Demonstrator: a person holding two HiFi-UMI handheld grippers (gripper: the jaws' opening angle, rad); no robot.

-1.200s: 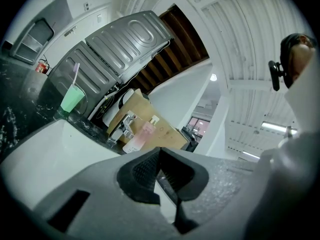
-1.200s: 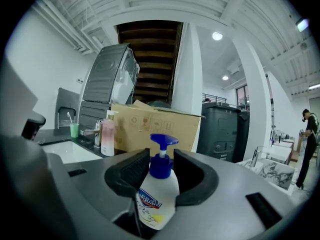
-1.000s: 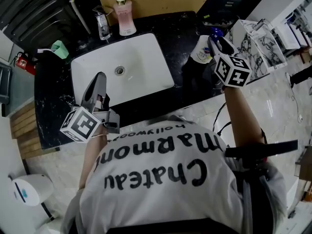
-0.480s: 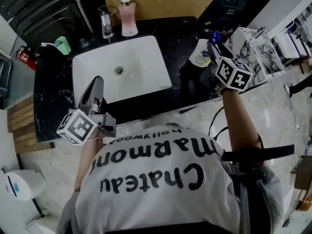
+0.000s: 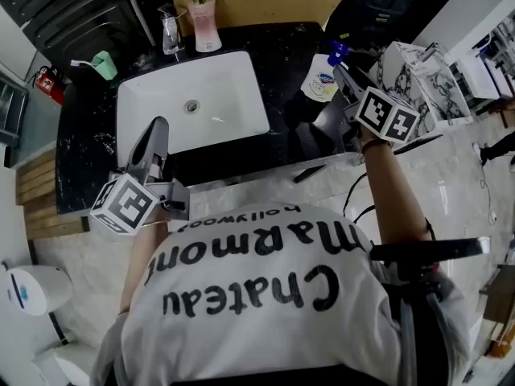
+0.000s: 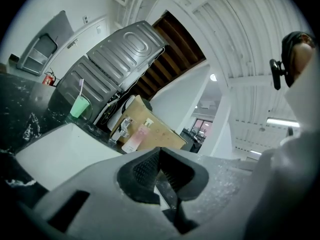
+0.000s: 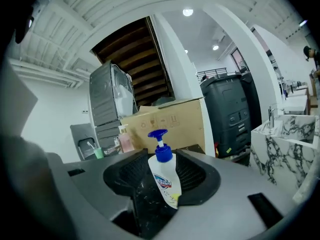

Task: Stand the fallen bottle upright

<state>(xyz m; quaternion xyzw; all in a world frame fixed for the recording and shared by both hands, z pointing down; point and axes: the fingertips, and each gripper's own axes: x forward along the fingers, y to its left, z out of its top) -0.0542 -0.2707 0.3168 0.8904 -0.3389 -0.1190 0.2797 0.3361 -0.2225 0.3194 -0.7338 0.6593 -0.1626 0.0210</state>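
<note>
Black counter (image 5: 282,51) by the sink (image 5: 217,103): we see the bottle (image 7: 164,181) standing nearly upright between the right gripper's (image 7: 162,170) opening jaws, release seemingly all that remains; left gripper (image 6: 159,159) jaws together, empty

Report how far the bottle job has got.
Done: the bottle looks upright on the counter. In hand: the right tongs are opening around it, pads apparently off it. Remaining: pull them clear. The left tongs are shut, empty.
</note>
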